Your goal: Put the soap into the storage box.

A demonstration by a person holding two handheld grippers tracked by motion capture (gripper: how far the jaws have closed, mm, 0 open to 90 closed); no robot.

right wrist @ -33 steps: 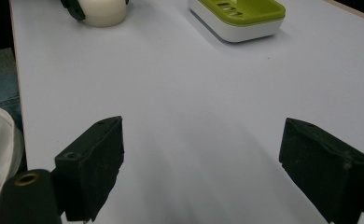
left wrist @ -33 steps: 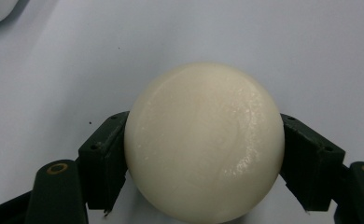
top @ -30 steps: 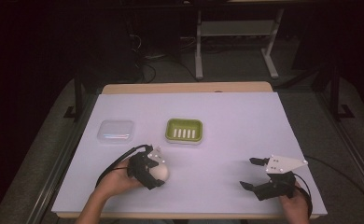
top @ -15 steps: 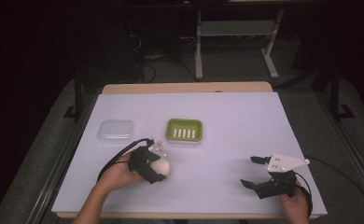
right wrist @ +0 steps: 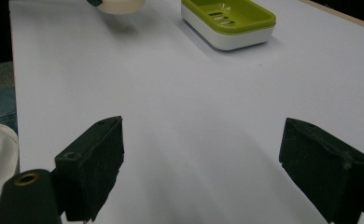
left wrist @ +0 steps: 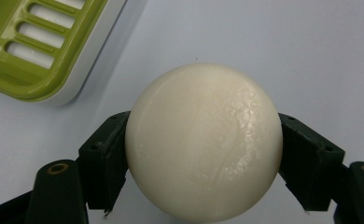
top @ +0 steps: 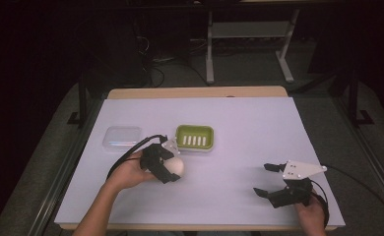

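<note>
We hold the round white soap [left wrist: 203, 142] between the two jaws of the left gripper [top: 166, 164], which press on its sides so that it cannot slip. In the high view it sits left of the centre of the frame, just below the green soap dish [top: 195, 137], probably because the soap must go there. The clear lid [top: 122, 136] lies to the left of the dish. At the lower right, our right gripper [top: 273, 181] waits with its jaws wide apart, holding nothing, above the white table [top: 259, 128].

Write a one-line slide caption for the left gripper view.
Left gripper clamps a round cream soap bar beside the green soap dish.
</note>
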